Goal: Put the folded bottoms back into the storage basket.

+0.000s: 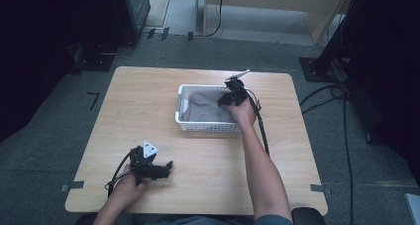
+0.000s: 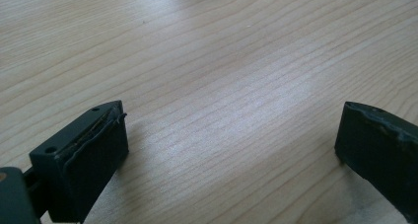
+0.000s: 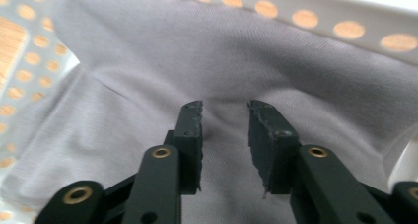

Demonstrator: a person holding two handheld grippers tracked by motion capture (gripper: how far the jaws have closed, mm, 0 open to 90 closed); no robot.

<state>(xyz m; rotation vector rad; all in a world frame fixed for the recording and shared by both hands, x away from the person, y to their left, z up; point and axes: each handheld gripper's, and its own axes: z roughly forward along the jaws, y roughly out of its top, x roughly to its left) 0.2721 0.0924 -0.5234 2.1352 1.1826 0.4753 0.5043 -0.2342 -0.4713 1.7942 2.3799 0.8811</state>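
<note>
A white perforated basket (image 1: 205, 128) stands on the far middle of the wooden table (image 1: 143, 111) with a grey cloth (image 1: 203, 106) lying in it. My right gripper (image 1: 229, 97) reaches down into the basket's right end. In the right gripper view its jaws (image 3: 224, 110) stand a little apart just over the grey cloth (image 3: 197, 51), with a clear gap between the pads and nothing pinched; the basket wall (image 3: 345, 17) runs behind. My left gripper (image 1: 168, 168) rests near the table's front left, pointing right. Its jaws (image 2: 231, 135) are wide open over bare wood.
Black cables trail from both grippers across the table. Around the table is grey carpet, with dark equipment stands at the left and right and a wooden panel at the back. Tape marks sit by the front corners.
</note>
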